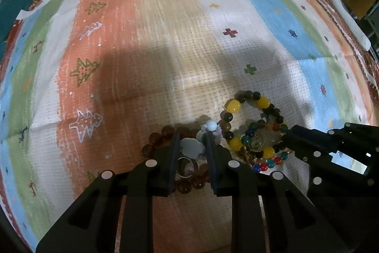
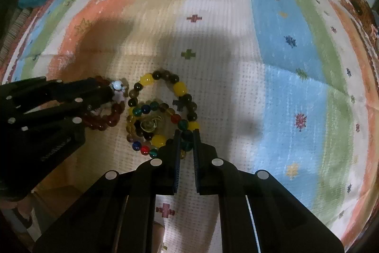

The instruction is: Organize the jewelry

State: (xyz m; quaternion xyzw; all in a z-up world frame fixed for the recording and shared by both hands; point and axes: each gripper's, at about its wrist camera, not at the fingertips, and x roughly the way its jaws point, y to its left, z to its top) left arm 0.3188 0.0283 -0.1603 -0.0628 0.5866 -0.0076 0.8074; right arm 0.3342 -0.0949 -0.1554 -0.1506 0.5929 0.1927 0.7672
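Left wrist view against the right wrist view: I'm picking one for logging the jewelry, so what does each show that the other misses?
Only the left wrist view shows the silver ring and grey flower charm between the left gripper fingers. Only the right wrist view shows the right gripper closing around a teal bead of the multicolour bracelet. Both show the yellow-and-dark bracelet, reddish-brown bracelet, gold wire piece and striped cloth.

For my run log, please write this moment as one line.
left gripper: jaws around grey charm, closure unclear | right gripper: shut on colourful bracelet | yellow-bead bracelet: on cloth
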